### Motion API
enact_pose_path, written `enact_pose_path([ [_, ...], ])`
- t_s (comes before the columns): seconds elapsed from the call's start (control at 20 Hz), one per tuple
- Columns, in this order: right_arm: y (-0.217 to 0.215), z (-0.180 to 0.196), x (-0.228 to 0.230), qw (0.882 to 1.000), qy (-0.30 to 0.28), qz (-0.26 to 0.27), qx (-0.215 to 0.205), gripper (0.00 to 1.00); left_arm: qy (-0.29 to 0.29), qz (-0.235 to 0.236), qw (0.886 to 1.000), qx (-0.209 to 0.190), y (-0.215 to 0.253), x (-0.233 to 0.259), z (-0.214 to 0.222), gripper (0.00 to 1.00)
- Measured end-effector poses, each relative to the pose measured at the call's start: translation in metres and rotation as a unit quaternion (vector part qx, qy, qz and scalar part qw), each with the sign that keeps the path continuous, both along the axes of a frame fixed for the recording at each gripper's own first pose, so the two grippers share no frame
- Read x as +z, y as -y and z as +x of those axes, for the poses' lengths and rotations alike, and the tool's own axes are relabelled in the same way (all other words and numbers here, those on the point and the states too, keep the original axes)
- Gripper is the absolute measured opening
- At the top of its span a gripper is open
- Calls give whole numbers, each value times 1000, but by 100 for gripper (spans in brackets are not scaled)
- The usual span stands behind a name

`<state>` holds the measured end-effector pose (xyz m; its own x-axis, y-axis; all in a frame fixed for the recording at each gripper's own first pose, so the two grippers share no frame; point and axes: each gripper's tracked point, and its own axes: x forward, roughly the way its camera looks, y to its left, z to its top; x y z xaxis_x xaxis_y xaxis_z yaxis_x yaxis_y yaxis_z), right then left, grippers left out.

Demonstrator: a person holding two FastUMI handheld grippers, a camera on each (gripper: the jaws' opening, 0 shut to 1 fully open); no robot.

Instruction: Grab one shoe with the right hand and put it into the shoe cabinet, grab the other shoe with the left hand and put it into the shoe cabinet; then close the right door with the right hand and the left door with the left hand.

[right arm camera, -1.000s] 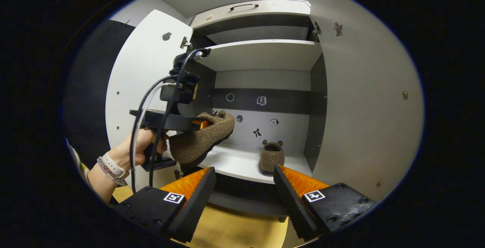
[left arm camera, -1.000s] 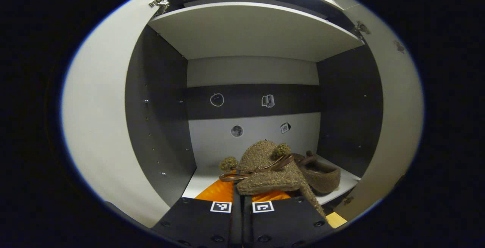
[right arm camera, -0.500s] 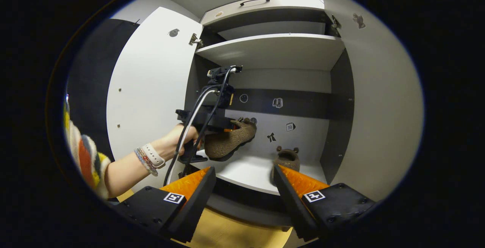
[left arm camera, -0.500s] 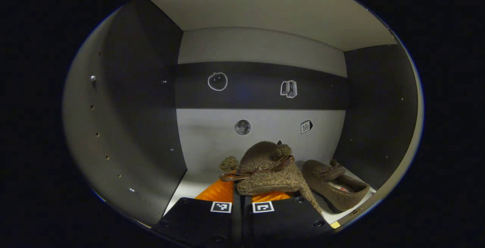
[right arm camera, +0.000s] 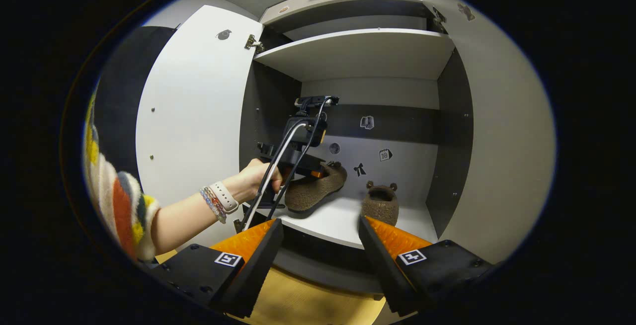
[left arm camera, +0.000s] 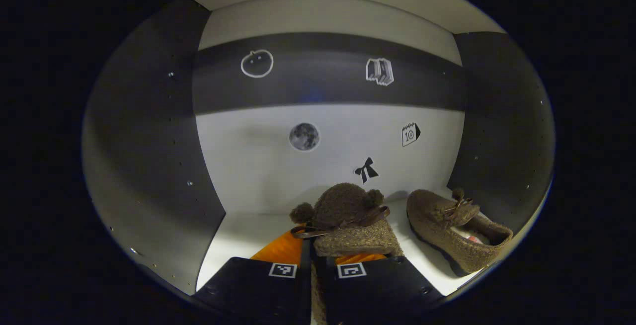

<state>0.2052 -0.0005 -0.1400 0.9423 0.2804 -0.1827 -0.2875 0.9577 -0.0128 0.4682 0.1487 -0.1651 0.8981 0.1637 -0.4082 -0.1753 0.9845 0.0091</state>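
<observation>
The second shoe (left arm camera: 348,220) is being carried into the cabinet (right arm camera: 348,51), low centre of the left gripper view, pinched between the closed fingers of the left gripper (left arm camera: 318,245). The first shoe (left arm camera: 457,228) is already set down on the shelf (left arm camera: 238,235) at lower right. In the right gripper view, the right gripper (right arm camera: 320,245) is held back at the bottom, fingers spread and empty. Next, a lowering onto the shelf and a release are called for, beside the first shoe without nudging it; the doors are not yet closed.
</observation>
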Motion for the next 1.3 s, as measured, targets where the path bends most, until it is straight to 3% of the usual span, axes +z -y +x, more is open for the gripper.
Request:
enact_pose_path([
  [0.1,0,4,-2,1000,-4,4,1,98,-3,-3,1000,-1,-2,-4,1,19],
  [0.15,-1,5,-3,1000,-6,6,2,98,-7,4,1000,2,-5,-4,1,29],
  [0.2,-1,6,-3,1000,-5,7,2,98,-12,10,1000,1,-7,-6,0,28],
  [0.3,0,10,-3,1000,-2,7,2,98,-23,17,1000,-3,-8,-12,1,44],
  [0.5,-2,15,-3,1000,-3,14,4,98,-29,45,999,3,-19,-8,-5,94],
  [0.75,-6,17,-1,1000,-1,15,11,98,-39,41,998,2,-23,-8,-20,100],
  [0.95,-11,14,4,1000,2,23,18,98,-37,48,998,1,-23,2,-42,96],
  [1.3,-21,-4,22,999,23,19,15,98,37,35,999,-16,8,58,-108,97],
])
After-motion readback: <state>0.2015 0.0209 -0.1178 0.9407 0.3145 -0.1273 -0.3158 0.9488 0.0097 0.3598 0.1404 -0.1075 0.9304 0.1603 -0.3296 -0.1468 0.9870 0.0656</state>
